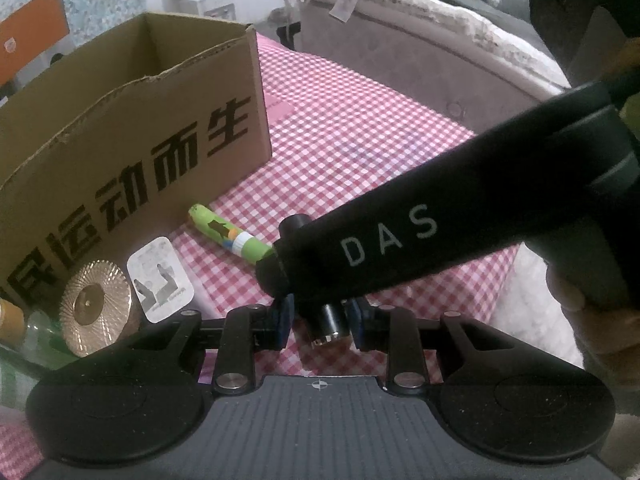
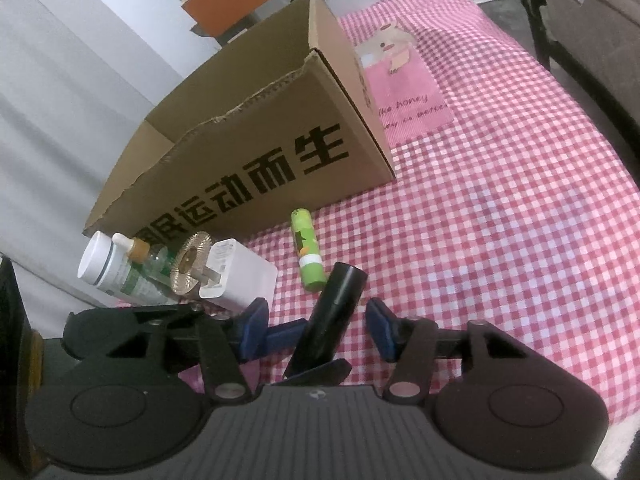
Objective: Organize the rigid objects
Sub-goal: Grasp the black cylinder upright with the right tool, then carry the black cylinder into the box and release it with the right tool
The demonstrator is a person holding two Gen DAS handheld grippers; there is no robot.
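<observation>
I use the cardboard box as my mark; it stands open-topped on the pink checked cloth, black printed characters on the wall facing me. My left tongs are drawn in narrow, and a small black cylinder with a shiny metal end stands between their blue pads; it looks pinched there, though I cannot be sure both pads press on it. In the left wrist view my right-hand tool, black and lettered DAS, reaches in from the right just above that cylinder. My right tongs stand partly spread, and their pads sit clear of the black tube that leans between them, so they grip nothing. A green stick lies on the cloth just in front of the box's printed wall. Toward the box's near left corner a cluster sits close together: a gold ribbed disc, a white plug adapter, a white bottle and a clear dropper bottle. Beyond the box's far corner, a pink patch with a cartoon animal shows on the cloth.
</observation>
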